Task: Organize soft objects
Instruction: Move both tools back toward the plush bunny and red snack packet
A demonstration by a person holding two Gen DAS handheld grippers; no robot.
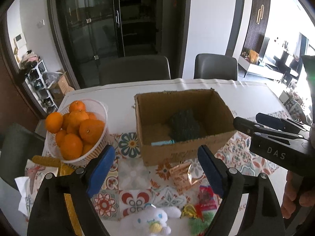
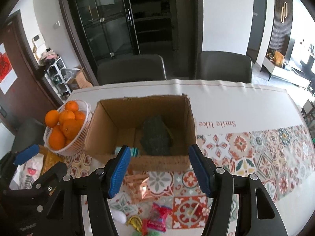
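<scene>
1. Left gripper (image 1: 156, 167) hangs above the near part of the table, tilted down toward the cardboard box (image 1: 185, 147); its blue-padded jaws stand wide apart with nothing between them.
2. Right gripper (image 2: 159, 169) is held at a similar downward tilt just short of the same box, jaws apart and empty. A hand (image 1: 293, 194) shows on its handle at the right edge of the left camera view.
3. Box sits open-topped on the patterned tablecloth (image 2: 256, 153). Inside lie a dark green knitted piece (image 1: 184, 127) toward the back and a pale blue item (image 1: 162, 142) against the near wall.
4. Soft objects outside the box: a white plush toy (image 1: 155, 220) lies on the cloth at the near edge, below the left gripper. Just beside it is a green fuzzy item (image 1: 196, 225), only partly in view.
5. Other loose items on the cloth between the plush and the box: a copper foil packet (image 2: 138, 186), a red packet (image 2: 158, 216) and a small yellow tangle (image 1: 188, 210), kind not determinable.
6. White basket (image 1: 98, 106) piled with oranges (image 1: 91, 130) stands left of the box, close to it but apart.
7. Two dark chairs (image 2: 223, 66) stand at the far side of the table.
</scene>
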